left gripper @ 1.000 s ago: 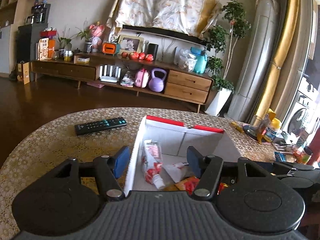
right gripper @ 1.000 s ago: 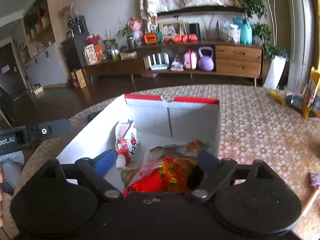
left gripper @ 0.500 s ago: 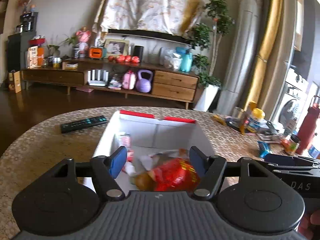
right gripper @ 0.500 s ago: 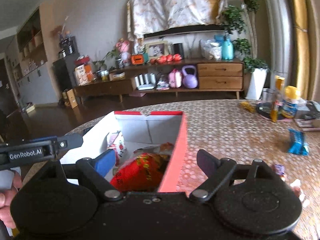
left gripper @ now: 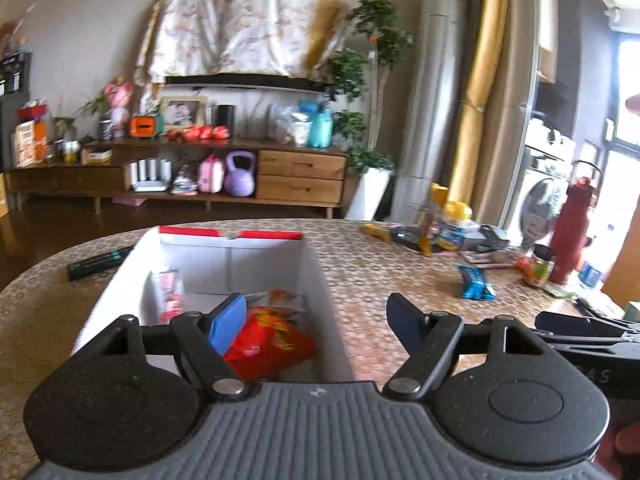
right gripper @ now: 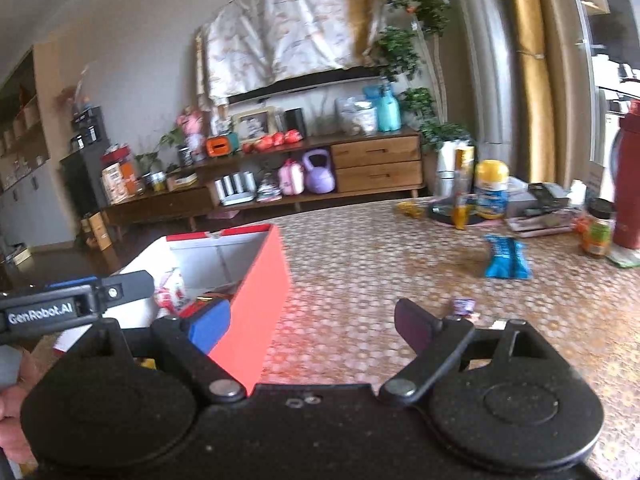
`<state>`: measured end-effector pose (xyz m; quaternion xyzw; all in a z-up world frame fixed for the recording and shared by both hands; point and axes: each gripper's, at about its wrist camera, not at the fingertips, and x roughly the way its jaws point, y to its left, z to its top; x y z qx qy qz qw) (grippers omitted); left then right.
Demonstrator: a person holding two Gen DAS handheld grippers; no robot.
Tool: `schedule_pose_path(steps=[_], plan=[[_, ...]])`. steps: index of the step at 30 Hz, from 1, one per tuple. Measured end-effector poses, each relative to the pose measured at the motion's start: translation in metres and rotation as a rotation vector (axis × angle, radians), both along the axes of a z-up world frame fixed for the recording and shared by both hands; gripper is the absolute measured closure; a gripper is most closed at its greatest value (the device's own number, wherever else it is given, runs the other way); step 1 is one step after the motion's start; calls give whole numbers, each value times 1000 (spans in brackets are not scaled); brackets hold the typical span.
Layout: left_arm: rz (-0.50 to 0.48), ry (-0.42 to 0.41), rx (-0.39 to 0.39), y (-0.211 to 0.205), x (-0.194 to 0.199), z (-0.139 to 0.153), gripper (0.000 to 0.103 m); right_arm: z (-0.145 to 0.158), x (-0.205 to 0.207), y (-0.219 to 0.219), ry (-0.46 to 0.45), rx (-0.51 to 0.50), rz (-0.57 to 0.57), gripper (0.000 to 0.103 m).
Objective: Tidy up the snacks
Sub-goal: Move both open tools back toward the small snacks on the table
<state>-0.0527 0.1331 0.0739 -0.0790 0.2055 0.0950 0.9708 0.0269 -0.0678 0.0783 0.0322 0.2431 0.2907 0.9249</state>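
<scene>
1. Box [left gripper: 120, 280], far left: red outside, white inside, open top, sits on the worktop [left gripper: 380, 272]. Snacks already in it: a red bag [left gripper: 268, 344] near the front, a pale red-and-white packet [left gripper: 168, 292] leaning on the left wall, an orange-printed packet [left gripper: 280, 296] behind the red bag.
2. Left gripper [left gripper: 316, 320]: fingers spread, nothing held. It straddles the box's right wall, blue pad [left gripper: 228, 322] over the inside, other finger over bare worktop.
3. Right gripper [right gripper: 312, 324]: also spread and empty, just right of the box's red side [right gripper: 256, 300], facing open worktop.
4. Key relation: the blue packet [right gripper: 506, 262] lies loose ahead and to the right of both grippers, well apart from the box. Long axis looks roughly toward/away from the camera, slightly slanted. Right gripper is nearer, so likely the one to fetch it.
5. A small purple wrapped piece [right gripper: 464, 306] lies closer, just past the right gripper's right finger; probably another snack, too small to be sure.
6. Far right: cluttered corner with a yellow-lidded jar [right gripper: 492, 190], a small jar [right gripper: 598, 228], a red flask [right gripper: 628, 176]. Blurred; hard to say which are snacks.
7. Hidden: box front floor behind the gripper bodies; both frames motion-blurred, labels unreadable.
</scene>
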Motion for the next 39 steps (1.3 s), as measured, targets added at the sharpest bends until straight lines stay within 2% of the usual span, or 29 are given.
schedule_pose_path(steps=[13,23,33,39], plan=[[-174,-1,45,-70,35,-17,26,-38,7,-68,-15,-35,-159,14],[-299,25,96,-113,83,-53,26,-63,21,-108,-6,-61,-260,14],[-381,114,110,-139,135,-96,26,-81,44,-133,32,-61,-311,14],[-392,149,111,-146,157,-107,26,-93,64,-139,68,-59,-315,14]])
